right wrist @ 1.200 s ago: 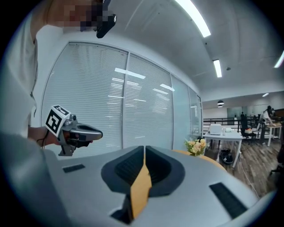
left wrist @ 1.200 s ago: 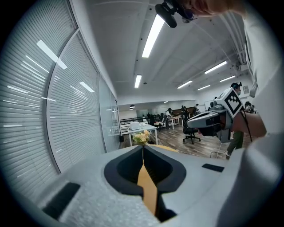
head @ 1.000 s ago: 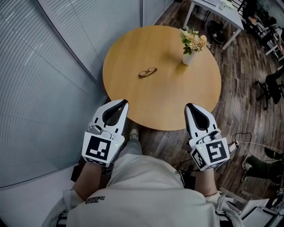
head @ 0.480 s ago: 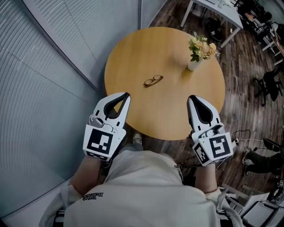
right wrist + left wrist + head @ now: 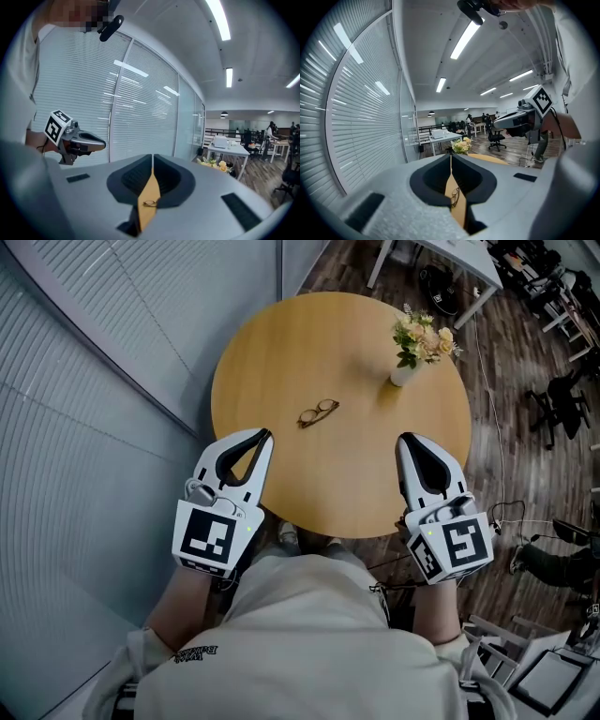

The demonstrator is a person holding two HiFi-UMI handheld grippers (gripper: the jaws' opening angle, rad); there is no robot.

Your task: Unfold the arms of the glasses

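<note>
Glasses [image 5: 318, 412] lie near the bench's [image 5: 356, 493] middle, long axis slanting, ahead of both tools at its near edge; I see both closed and empty, left tool [image 5: 265, 434] nearer than right tool [image 5: 403, 439].

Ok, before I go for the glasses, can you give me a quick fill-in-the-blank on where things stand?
1. The glasses lie on the table, touched by ____ hand-held gripper.
2. The left hand-held gripper and the right hand-held gripper both have their jaws ____.
3. In the head view, the vase of flowers stands to the ____ of the glasses.

Missing words: neither; shut; right
</note>
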